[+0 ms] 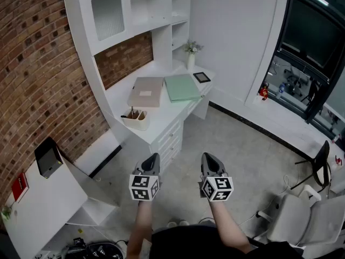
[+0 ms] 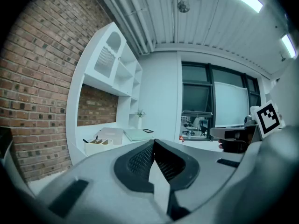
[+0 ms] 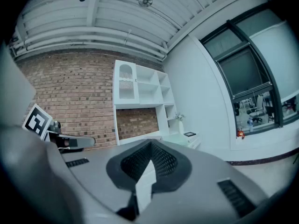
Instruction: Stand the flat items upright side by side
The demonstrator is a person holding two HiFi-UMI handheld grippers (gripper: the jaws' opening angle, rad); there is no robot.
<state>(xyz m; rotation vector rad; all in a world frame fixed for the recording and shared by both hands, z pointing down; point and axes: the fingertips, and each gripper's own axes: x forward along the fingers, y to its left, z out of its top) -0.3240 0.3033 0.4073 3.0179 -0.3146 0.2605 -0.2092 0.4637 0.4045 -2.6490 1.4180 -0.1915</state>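
Beige folder (image 1: 146, 91) and green folder (image 1: 182, 87) lie flat on the tabletop (image 1: 170, 110); nothing stands upright yet. We hold left gripper (image 1: 153, 159) and right gripper (image 1: 209, 159) clenched, empty, well apart from them.

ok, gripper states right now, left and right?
Left gripper: closed, holding nothing.
Right gripper: closed, holding nothing.
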